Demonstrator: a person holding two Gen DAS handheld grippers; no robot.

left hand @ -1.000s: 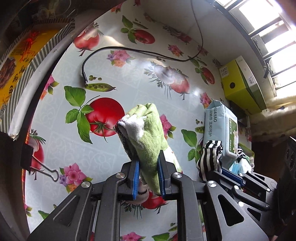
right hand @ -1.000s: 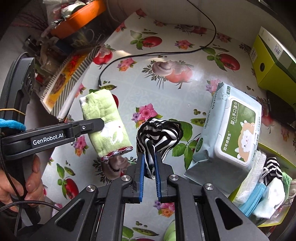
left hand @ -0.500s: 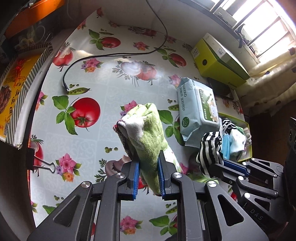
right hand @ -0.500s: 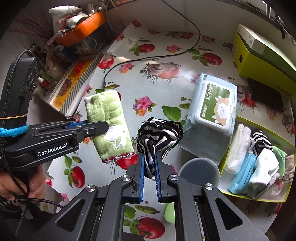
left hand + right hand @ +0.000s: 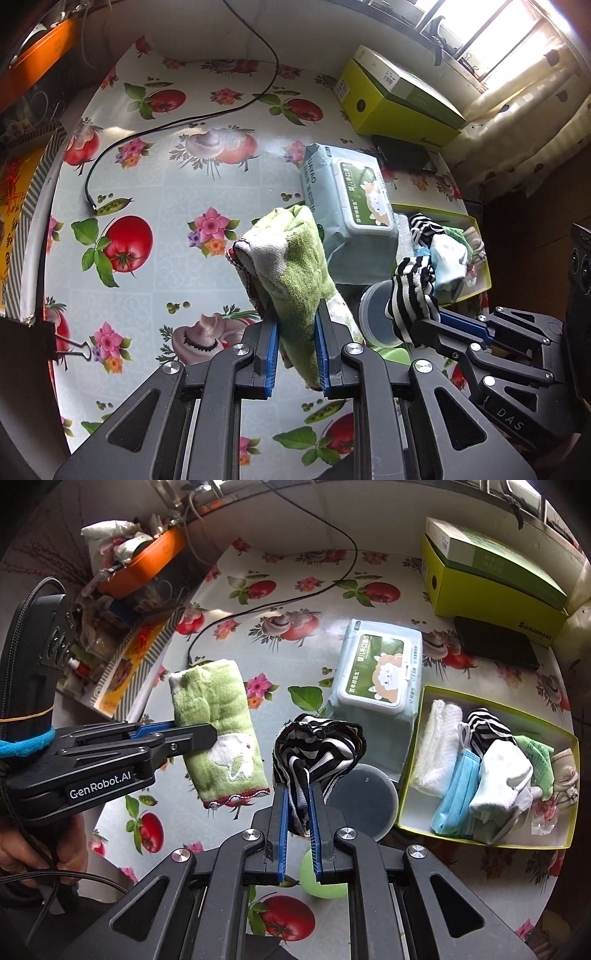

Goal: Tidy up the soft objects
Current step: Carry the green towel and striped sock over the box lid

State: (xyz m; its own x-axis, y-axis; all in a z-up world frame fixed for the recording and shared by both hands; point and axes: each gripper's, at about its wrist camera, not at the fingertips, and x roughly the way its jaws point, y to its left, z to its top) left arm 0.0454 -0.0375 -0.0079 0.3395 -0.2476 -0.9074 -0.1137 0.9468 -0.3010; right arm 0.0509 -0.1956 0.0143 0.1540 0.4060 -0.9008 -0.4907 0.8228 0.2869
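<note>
Above the counter [image 5: 306, 672], whose oilcloth shows tomatoes and flowers, left gripper [image 5: 295, 332] fingers pinch a folded green towel [image 5: 291, 266] and right gripper [image 5: 298, 805] fingers pinch a striped sock [image 5: 317, 746], both left of the yellow-green tray [image 5: 410, 771] of socks beside the wipes pack [image 5: 380, 672].

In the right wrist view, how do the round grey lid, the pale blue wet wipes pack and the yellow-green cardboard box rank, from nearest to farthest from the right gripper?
From the right gripper:
1. Round grey lid, just right of the fingers.
2. Pale blue wet wipes pack, ahead, slightly right.
3. Yellow-green cardboard box, at the far right edge of the table.
</note>
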